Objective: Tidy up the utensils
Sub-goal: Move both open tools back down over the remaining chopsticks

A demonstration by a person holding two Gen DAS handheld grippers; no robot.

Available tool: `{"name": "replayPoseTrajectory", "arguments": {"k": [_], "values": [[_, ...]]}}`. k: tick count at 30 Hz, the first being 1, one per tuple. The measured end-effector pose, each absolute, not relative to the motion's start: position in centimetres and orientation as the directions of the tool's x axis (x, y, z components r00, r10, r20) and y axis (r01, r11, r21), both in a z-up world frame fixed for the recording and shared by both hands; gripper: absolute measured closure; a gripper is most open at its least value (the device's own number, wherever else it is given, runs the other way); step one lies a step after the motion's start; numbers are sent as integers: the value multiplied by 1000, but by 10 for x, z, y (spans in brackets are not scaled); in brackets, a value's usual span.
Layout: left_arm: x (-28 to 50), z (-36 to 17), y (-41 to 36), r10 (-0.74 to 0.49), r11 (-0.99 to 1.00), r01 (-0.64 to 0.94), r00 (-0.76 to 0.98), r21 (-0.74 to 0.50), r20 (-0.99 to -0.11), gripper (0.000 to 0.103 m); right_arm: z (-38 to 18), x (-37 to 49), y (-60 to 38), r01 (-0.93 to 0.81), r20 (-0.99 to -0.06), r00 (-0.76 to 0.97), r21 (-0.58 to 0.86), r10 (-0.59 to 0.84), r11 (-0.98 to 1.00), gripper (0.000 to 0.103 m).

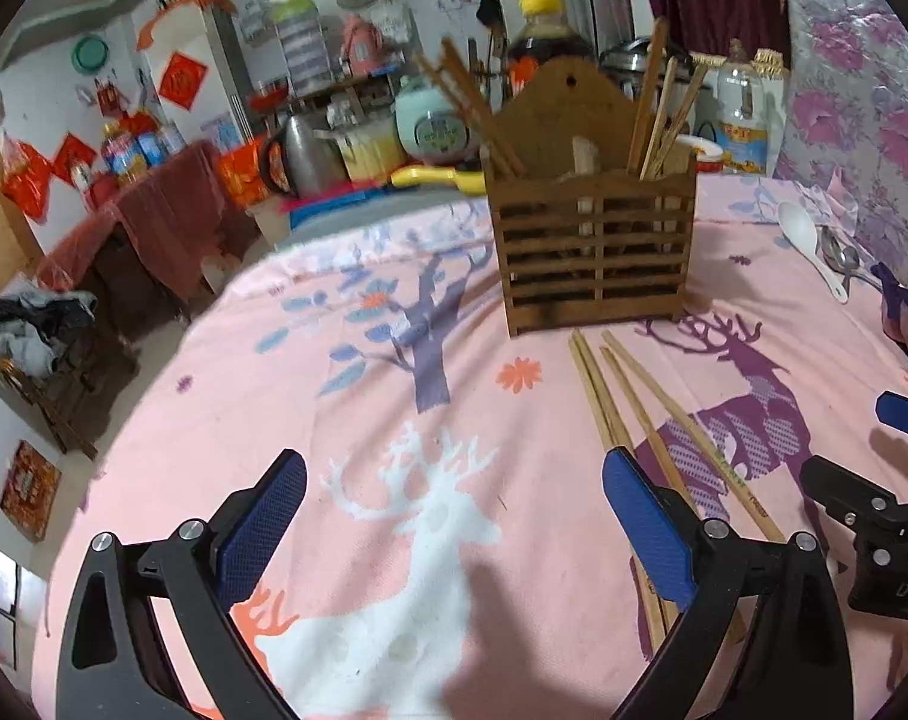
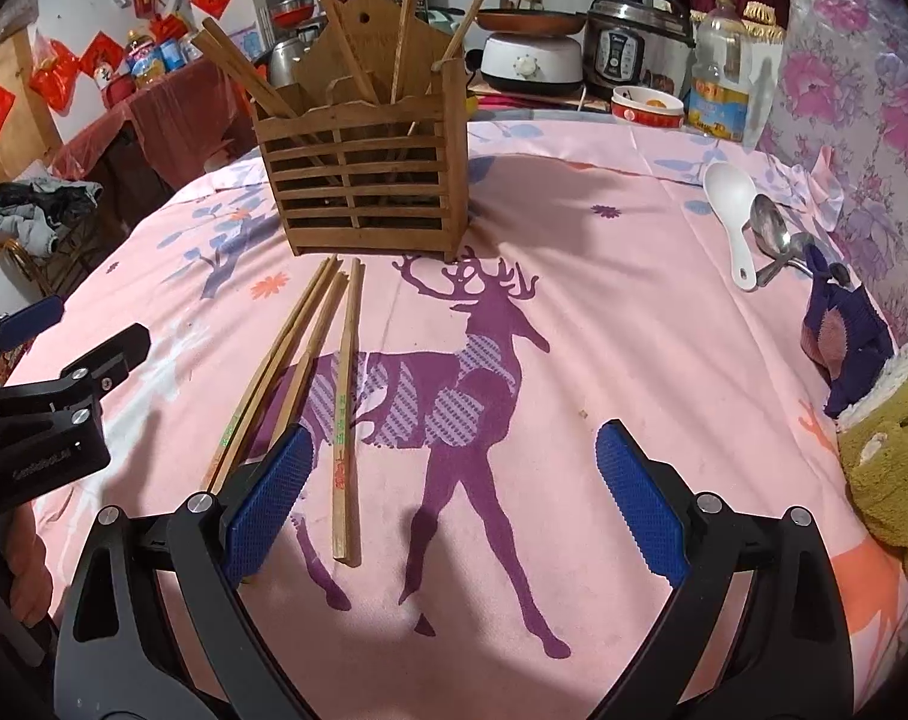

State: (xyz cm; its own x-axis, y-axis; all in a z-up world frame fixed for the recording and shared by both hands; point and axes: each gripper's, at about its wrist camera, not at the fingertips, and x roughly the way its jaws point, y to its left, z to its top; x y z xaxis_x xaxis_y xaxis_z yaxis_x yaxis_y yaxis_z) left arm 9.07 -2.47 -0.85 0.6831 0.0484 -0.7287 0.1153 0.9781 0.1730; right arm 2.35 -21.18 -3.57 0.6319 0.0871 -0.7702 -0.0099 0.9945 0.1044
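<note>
A wooden slatted utensil holder [image 1: 595,240] [image 2: 367,180] stands on the pink deer-print cloth with several chopsticks upright in it. Several loose chopsticks [image 1: 640,420] [image 2: 316,372] lie on the cloth in front of it. A white spoon [image 2: 731,210] [image 1: 805,237] and metal spoons [image 2: 775,237] [image 1: 841,258] lie at the far right. My left gripper [image 1: 454,522] is open and empty, its right finger over the loose chopsticks. My right gripper [image 2: 454,504] is open and empty, its left finger beside the chopsticks' near ends.
The table's [image 2: 604,312] back edge holds an oil bottle [image 2: 718,84], a bowl [image 2: 646,105], a pressure cooker [image 2: 634,48] and a dark bottle [image 1: 544,30]. A plush toy [image 2: 874,396] lies at the right edge. Cluttered furniture stands beyond the left edge.
</note>
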Motion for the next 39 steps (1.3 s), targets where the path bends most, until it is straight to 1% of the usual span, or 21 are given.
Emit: {"name": "replayPoseTrajectory", "arguments": {"k": [4, 5, 8, 12, 16, 21, 25, 29, 33, 39], "values": [[107, -21, -10, -5, 990, 116, 597, 80, -802, 6, -37, 26, -216, 18, -768, 638, 78, 49, 997, 11], [109, -23, -6, -27, 992, 114, 583, 48, -812, 6, -36, 26, -219, 27, -764, 643, 79, 43, 997, 11], [111, -25, -1, -61, 993, 114, 565, 5, -823, 6, -35, 28, -229, 56, -759, 649, 108, 46, 993, 11], [109, -29, -9, -71, 989, 148, 549, 13, -833, 6, -36, 31, -240, 77, -767, 637, 164, 78, 983, 11], [107, -37, -22, -71, 980, 196, 528, 40, -846, 6, -36, 32, -246, 95, -769, 633, 189, 87, 977, 11], [109, -51, -29, -90, 972, 234, 476, 28, -875, 6, -36, 34, -253, 114, -770, 629, 223, 103, 968, 11], [114, -61, -29, -73, 973, 228, 446, 35, -892, 6, -37, 35, -256, 121, -773, 624, 239, 113, 963, 11], [123, -70, -21, -73, 979, 202, 403, 11, -912, 6, -39, 36, -256, 119, -779, 613, 252, 129, 960, 11], [124, -69, -18, -88, 980, 199, 402, -7, -911, 6, -39, 36, -256, 120, -781, 611, 253, 130, 960, 11], [125, -71, -23, -84, 977, 214, 400, 4, -913, 6, -39, 36, -257, 123, -784, 606, 260, 135, 958, 11]]}}
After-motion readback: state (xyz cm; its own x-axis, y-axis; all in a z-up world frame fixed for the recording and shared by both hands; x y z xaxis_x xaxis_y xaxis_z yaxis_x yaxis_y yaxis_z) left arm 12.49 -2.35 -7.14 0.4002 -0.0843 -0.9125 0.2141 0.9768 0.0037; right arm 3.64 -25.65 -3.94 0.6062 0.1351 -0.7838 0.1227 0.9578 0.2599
